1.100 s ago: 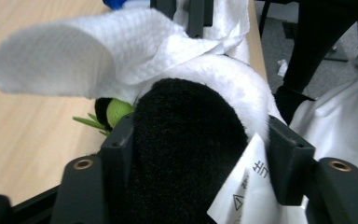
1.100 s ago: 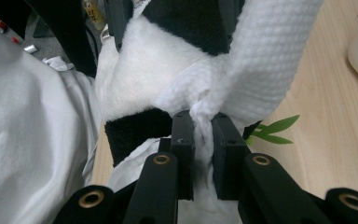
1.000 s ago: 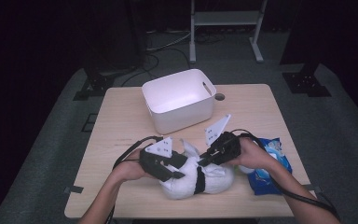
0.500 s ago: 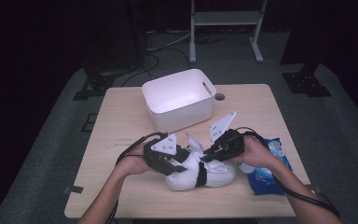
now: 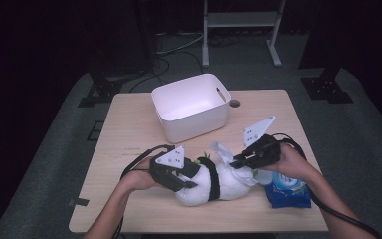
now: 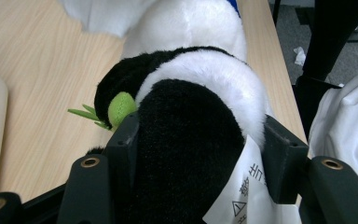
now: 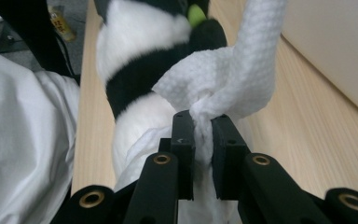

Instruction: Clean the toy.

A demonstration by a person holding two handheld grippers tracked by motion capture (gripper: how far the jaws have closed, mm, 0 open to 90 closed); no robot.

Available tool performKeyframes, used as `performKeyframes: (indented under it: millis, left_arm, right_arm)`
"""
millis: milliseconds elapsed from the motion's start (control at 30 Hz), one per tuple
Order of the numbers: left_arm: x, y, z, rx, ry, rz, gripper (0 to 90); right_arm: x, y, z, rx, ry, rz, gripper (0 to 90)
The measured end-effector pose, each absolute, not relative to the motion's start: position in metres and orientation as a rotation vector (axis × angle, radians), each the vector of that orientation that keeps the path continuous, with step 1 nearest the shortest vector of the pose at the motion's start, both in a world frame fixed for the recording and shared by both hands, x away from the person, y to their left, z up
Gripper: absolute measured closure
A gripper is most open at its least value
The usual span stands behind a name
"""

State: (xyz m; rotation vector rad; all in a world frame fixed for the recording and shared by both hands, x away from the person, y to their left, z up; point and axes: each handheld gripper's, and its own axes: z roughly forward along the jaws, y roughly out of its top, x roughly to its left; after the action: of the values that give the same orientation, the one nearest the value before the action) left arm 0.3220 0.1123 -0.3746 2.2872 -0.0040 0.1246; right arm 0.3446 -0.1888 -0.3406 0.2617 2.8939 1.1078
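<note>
A black-and-white plush panda (image 5: 226, 183) with a green sprig lies on its side near the table's front edge. My left gripper (image 5: 193, 178) is shut on its black part (image 6: 186, 149), one jaw on each side, beside a white label (image 6: 242, 196). My right gripper (image 5: 237, 162) sits over the plush's right end, shut on a bunched white wipe (image 7: 242, 70). The wipe (image 5: 223, 151) trails up and left across the plush (image 7: 140, 51).
A white bin (image 5: 191, 104) stands behind the plush at mid-table; its wall (image 7: 335, 42) is close on the right gripper's side. A blue packet (image 5: 288, 193) lies under the right hand near the front right edge. Bare wood (image 5: 129, 129) lies to the left.
My right gripper has moved a little to the right with the wipe pinched in it. The left gripper and the plush have stayed in place.
</note>
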Motion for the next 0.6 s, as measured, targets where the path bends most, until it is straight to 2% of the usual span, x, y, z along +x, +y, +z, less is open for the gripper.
performKeyframes:
  millis: [133, 300, 600]
  left_arm:
    - [0.322, 0.111, -0.375, 2.288, -0.003, 0.117, 38.6]
    - [0.322, 0.11, -0.374, 2.287, 0.011, 0.095, 34.7]
    - [0.321, 0.111, -0.376, 2.272, 0.042, 0.068, 29.0]
  right_arm:
    - [0.346, -0.204, -0.348, 0.316, 2.891, 1.129, 80.1]
    - [0.344, -0.196, -0.346, 0.284, 2.883, 1.15, 80.1]
    - [0.339, -0.137, -0.343, 0.085, 2.939, 1.186, 80.2]
